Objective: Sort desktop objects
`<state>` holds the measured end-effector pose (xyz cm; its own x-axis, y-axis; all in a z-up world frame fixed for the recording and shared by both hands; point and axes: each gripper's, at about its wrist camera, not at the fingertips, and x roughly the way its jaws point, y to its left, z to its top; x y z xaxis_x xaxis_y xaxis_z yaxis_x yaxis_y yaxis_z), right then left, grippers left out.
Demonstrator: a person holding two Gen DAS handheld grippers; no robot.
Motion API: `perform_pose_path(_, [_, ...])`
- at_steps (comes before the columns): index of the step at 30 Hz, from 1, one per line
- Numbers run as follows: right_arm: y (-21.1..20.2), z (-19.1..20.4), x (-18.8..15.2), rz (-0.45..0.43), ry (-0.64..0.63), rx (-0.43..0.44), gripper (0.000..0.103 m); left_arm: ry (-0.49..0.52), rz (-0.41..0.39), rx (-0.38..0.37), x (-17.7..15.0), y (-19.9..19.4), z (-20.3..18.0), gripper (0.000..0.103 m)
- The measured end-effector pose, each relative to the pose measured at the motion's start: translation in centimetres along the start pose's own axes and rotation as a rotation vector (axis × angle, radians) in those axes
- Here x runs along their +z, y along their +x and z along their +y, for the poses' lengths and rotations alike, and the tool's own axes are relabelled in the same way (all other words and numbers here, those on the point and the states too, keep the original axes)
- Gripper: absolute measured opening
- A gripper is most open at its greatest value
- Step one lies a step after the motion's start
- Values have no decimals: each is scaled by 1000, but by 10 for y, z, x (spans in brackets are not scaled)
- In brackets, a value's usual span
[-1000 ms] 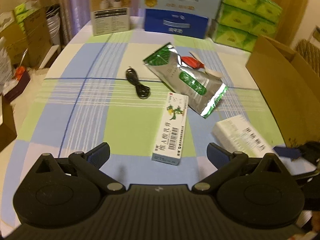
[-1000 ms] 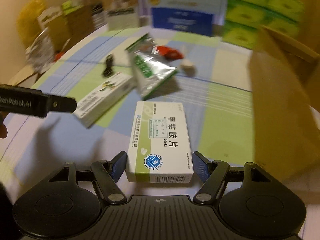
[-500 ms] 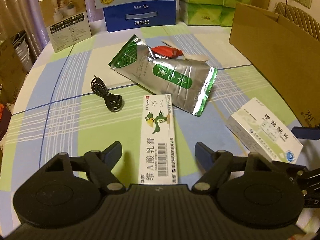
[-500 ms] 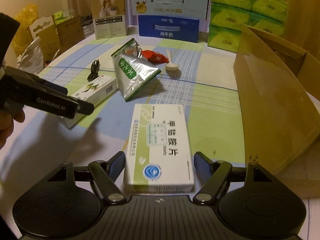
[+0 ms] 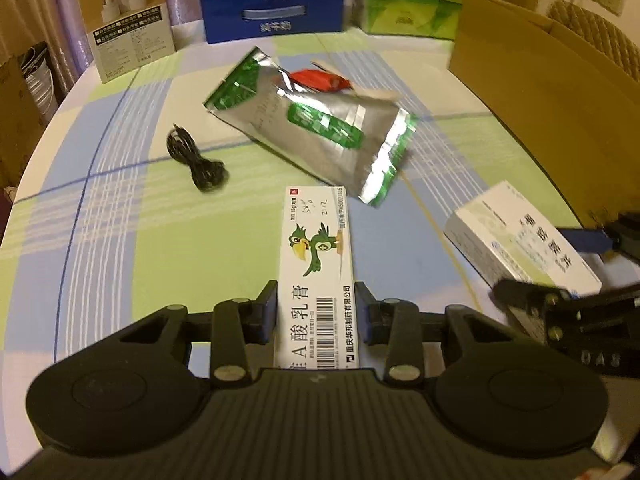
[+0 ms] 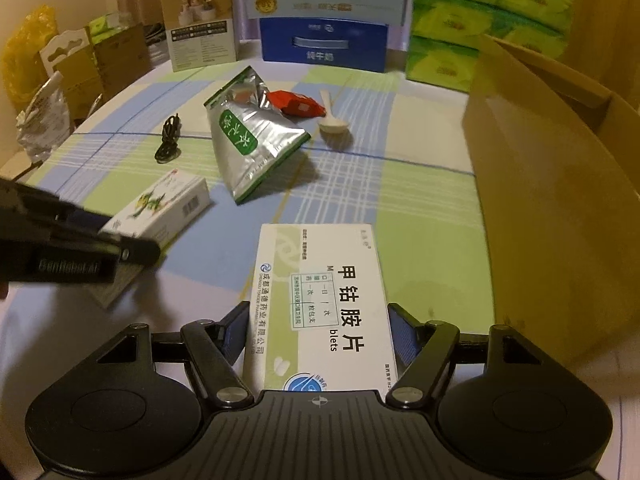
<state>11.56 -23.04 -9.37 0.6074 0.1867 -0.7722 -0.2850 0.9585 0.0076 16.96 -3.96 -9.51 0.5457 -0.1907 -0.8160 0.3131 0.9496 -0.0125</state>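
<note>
A long white ointment box [image 5: 316, 264] with a green bird lies lengthwise on the checked tablecloth [image 5: 120, 240]. My left gripper [image 5: 316, 312] is shut on its near end, both pads pressed to its sides. A wider white tablet box [image 6: 320, 300] sits between the pads of my right gripper [image 6: 320, 334], which touch both its long edges. The left wrist view shows that same tablet box [image 5: 516, 236] at the right, slightly blurred, flanked by the right gripper's fingers [image 5: 520, 292]. The ointment box [image 6: 160, 208] appears at the left in the right wrist view.
A silver-green foil pouch [image 5: 320, 128], a coiled black cable [image 5: 196, 160], a red packet [image 6: 296, 104] and a pale spoon [image 6: 332, 120] lie mid-table. An open cardboard box [image 6: 540, 180] stands along the right. A blue carton [image 6: 324, 44], green tissue packs [image 6: 480, 20] and a beige box [image 6: 200, 28] line the back.
My left gripper moved in over the ointment box and shut on it. My right gripper slid further along the tablet box and its pads came in against the sides.
</note>
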Motion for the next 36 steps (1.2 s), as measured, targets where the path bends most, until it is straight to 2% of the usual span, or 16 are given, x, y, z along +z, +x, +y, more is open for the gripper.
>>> perform_pose_path(6, [-29, -1, -25, 9, 36, -14, 68, 41, 9, -22, -19, -17, -23, 33])
perform_pose_path(8, [-33, -2, -30, 7, 44, -16, 68, 48, -3, -21, -20, -17, -26, 39])
perform_pose_path(16, [-27, -1, -26, -5, 25, -15, 70, 30, -19, -3, -14, -4, -22, 40])
perform_pose_path(18, [-24, -1, -24, 1, 19, -13, 71, 38, -18, -3, -14, -4, -23, 39])
perform_pose_path(20, [-21, -1, -25, 8, 16, -14, 72, 41, -19, -10, -14, -5, -24, 33])
perform_pose_path(28, [-20, -2, -32, 23, 27, -21, 72, 34, -19, 0, -15, -7, -26, 33])
perform_pose_path(32, [-21, -1, -32, 16, 27, -30, 68, 29, -15, 4, -15, -9, -26, 33])
perform_pose_path(36, [-37, 1, -28, -25, 23, -27, 68, 15, -21, 10, -19, -20, -27, 33])
